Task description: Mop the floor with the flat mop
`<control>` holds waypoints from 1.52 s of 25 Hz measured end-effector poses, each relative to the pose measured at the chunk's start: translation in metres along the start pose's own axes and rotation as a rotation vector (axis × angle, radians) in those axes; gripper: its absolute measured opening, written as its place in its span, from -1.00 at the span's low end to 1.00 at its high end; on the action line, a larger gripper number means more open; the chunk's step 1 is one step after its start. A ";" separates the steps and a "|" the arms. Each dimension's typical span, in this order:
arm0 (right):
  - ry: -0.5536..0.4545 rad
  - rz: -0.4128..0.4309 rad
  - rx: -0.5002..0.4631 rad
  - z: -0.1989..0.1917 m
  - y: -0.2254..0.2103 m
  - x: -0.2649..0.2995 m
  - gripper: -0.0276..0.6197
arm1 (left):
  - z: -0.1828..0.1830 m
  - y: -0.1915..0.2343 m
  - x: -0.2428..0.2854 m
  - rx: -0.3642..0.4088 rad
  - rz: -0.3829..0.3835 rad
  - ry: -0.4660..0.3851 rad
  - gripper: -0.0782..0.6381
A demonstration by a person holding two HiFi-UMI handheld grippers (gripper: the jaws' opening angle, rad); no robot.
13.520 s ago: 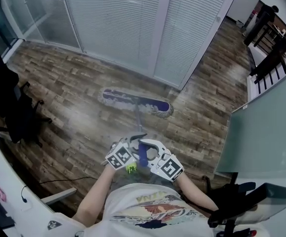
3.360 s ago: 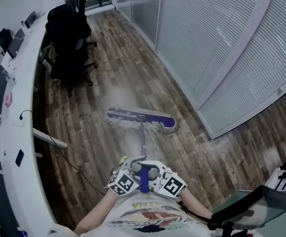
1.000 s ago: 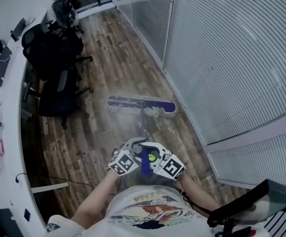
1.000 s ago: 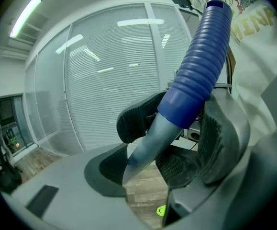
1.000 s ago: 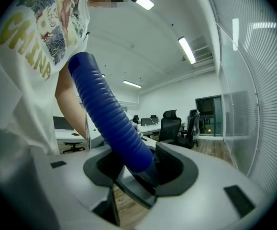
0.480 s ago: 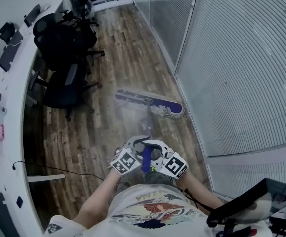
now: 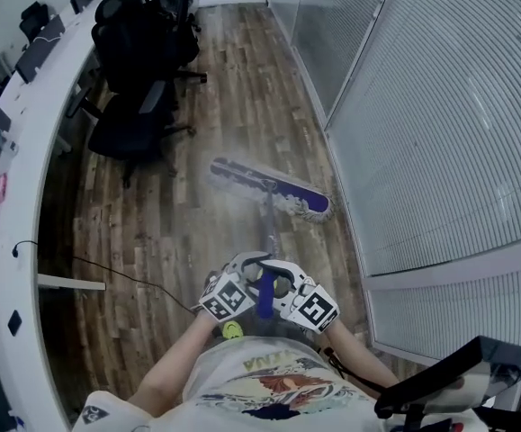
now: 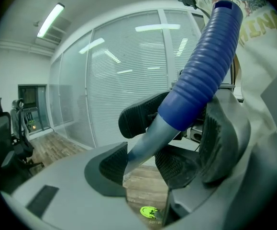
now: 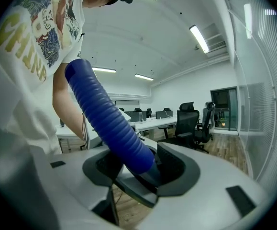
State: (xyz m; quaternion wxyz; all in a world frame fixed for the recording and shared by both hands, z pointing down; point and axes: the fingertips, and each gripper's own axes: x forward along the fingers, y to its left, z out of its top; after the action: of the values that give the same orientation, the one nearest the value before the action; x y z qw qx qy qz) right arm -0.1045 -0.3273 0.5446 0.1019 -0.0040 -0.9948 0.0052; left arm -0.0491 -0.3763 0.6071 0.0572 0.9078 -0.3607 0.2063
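Observation:
The flat mop's blue head (image 7: 272, 188) with its grey fringe lies on the wood floor, angled, close to the blinds wall. Its grey pole (image 7: 270, 232) runs back to a blue ribbed grip (image 7: 264, 297) in front of the person's body. My left gripper (image 7: 247, 268) and right gripper (image 7: 278, 275) face each other around that handle. In the left gripper view my left gripper (image 8: 162, 157) is shut on the pole (image 8: 145, 143) just below the grip (image 8: 200, 75). My right gripper (image 9: 138, 169) holds the grip (image 9: 107, 116); its jaws have just been opening, the grip still between them.
Black office chairs (image 7: 139, 57) stand at the upper left beside a long curved white desk (image 7: 35, 282). A wall of blinds (image 7: 440, 124) runs down the right. A cable (image 7: 125, 277) crosses the floor. A yellow-green shoe (image 7: 232, 329) is under the grippers.
The mop head has slid along the floor nearer the blinds wall and turned slightly. The chairs and desk have shifted in the view. Both grippers stay on the handle.

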 end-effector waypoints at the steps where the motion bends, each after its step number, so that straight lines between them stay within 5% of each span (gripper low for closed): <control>1: 0.004 0.004 -0.007 -0.001 0.021 -0.002 -0.30 | -0.005 -0.017 -0.012 -0.006 0.004 -0.002 -0.35; 11: -0.014 0.058 0.035 0.000 0.193 -0.038 -0.29 | -0.028 -0.164 -0.100 -0.040 0.049 0.012 -0.35; 23: -0.031 0.197 -0.044 -0.037 0.300 -0.230 -0.27 | 0.013 -0.364 -0.045 -0.060 0.178 0.058 -0.35; 26: -0.029 0.216 0.007 -0.040 0.327 -0.261 -0.27 | 0.018 -0.404 -0.042 -0.085 0.199 0.054 -0.35; 32: -0.058 0.212 0.030 -0.049 0.343 -0.282 -0.27 | 0.016 -0.430 -0.035 -0.063 0.197 0.076 -0.35; 38: -0.075 0.221 -0.051 -0.051 0.336 -0.284 -0.27 | 0.018 -0.427 -0.027 -0.026 0.161 0.076 -0.35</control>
State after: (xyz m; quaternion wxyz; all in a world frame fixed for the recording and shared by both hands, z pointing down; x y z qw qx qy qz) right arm 0.1865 0.0061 0.5328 0.0631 -0.1158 -0.9912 -0.0089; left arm 0.2291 -0.0502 0.5987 0.0655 0.8665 -0.4328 0.2398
